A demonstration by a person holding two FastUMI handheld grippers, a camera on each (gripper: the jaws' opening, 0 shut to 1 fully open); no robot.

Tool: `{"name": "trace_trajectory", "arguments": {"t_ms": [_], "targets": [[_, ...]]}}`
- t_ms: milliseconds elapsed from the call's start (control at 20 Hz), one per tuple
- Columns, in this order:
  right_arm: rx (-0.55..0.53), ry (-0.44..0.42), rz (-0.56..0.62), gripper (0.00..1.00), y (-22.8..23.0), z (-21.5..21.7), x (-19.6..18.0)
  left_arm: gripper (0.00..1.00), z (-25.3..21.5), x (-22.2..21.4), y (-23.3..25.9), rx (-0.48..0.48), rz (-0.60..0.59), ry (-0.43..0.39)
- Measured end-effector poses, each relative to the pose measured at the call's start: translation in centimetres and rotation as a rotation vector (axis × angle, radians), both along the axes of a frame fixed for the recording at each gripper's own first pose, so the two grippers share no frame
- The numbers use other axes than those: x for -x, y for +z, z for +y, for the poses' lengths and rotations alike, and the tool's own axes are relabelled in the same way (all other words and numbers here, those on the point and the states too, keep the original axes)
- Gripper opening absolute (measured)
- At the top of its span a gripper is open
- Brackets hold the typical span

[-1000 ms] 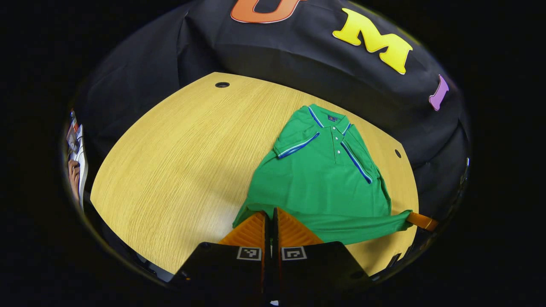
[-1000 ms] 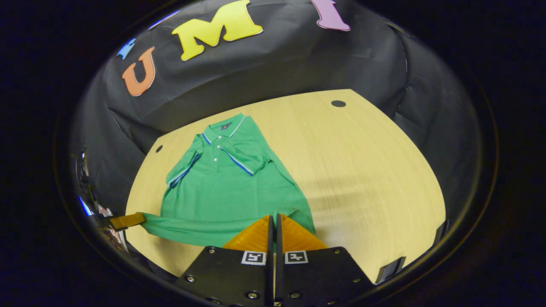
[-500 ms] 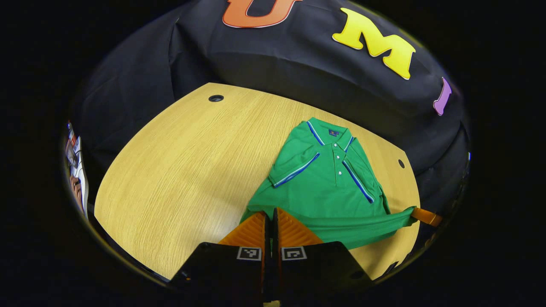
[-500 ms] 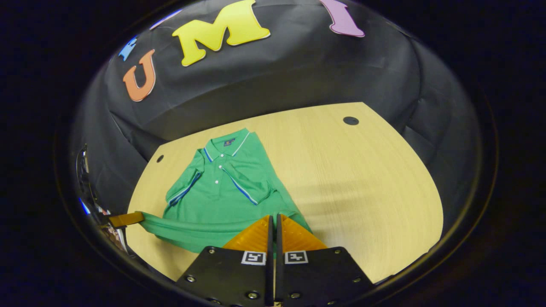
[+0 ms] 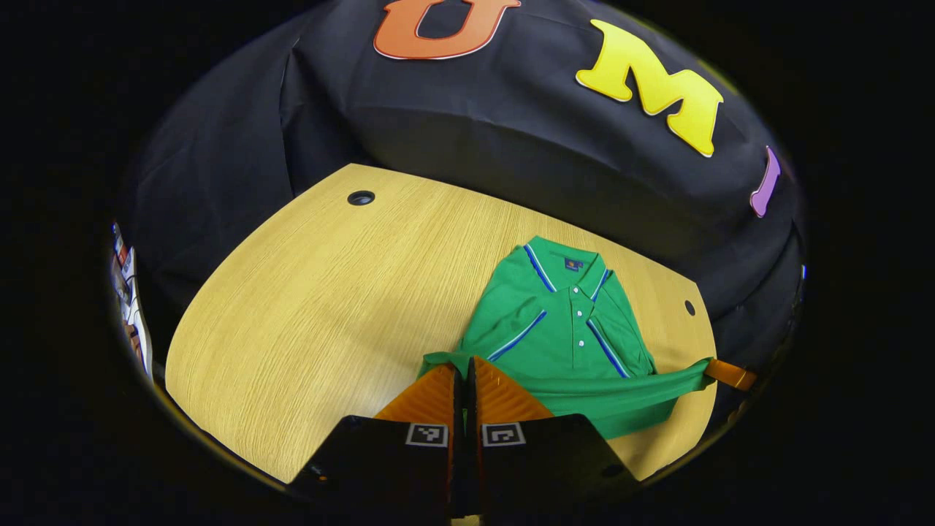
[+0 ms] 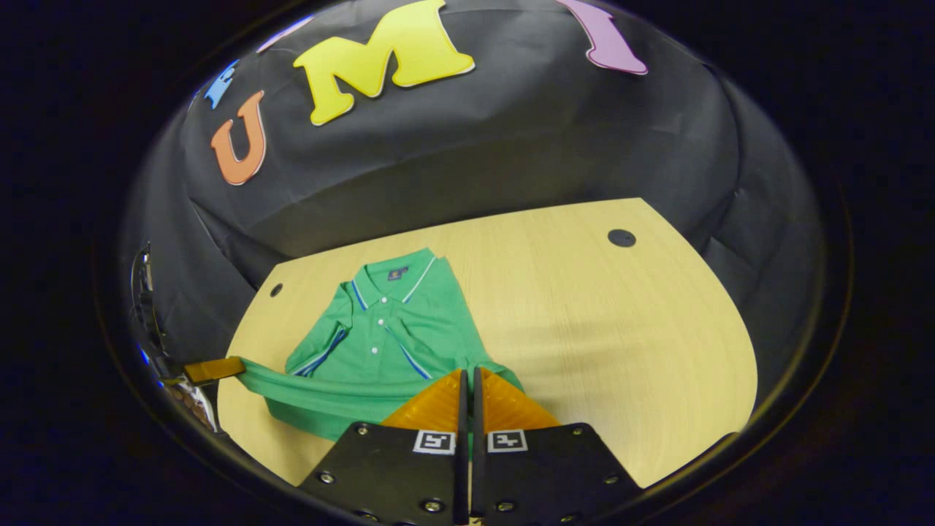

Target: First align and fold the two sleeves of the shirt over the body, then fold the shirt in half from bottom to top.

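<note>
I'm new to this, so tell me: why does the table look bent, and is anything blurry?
Left gripper view: the fisheye lens bows the table edge into a curve; the green shirt is sharp, evenly lit. Right gripper view: same bowing of the table's edge, crisp wood grain, soft shadow on it beside the shirt, no glare.

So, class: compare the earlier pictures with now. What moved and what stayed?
Both grippers, left gripper and right gripper, carried the hem of the green shirt toward its collar, covering more of the body. Both stay clamped; sleeves stay folded.

Light wooden table (image 5: pixel 314 292), round cable holes near corners, green polo shirt (image 5: pixel 566 332) lying on it
</note>
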State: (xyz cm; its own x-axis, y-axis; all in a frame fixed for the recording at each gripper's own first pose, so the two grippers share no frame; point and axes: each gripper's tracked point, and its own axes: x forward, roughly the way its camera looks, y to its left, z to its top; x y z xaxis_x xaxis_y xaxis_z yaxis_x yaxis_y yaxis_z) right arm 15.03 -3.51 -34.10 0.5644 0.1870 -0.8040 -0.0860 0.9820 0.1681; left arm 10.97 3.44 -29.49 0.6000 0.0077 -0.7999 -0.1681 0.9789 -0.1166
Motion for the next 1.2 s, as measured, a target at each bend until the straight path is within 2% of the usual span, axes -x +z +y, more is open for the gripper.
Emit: {"name": "trace_trajectory", "arguments": {"t_ms": [250, 650, 850, 1100, 1150, 1200], "targets": [[0.016, 0.025, -0.027, 0.01, -0.7, 0.5, -3.7, 0.03, -0.4, -4.7, 0.3, 0.001, -0.033, -0.016], [0.048, 0.049, -0.049, 0.01, -2.7, 1.1, -10.0, 0.03, -0.6, -11.0, -1.9, -0.031, -0.042, -0.064], [0.05, 0.065, -0.071, 0.01, -3.1, 1.9, -13.3, 0.03, -0.4, -14.3, -2.7, -0.021, -0.053, -0.043], [0.059, 0.082, -0.105, 0.02, -3.5, 3.2, -17.6, 0.03, 0.2, -18.2, -3.3, -0.05, -0.08, -0.052], [0.062, 0.087, -0.109, 0.02, -3.8, 3.5, -18.2, 0.0, 0.4, -19.0, -3.2, -0.059, -0.086, -0.055], [0.062, 0.084, -0.114, 0.02, -3.9, 3.6, -18.6, 0.02, 0.4, -19.7, -3.5, -0.069, -0.09, -0.06]]}}
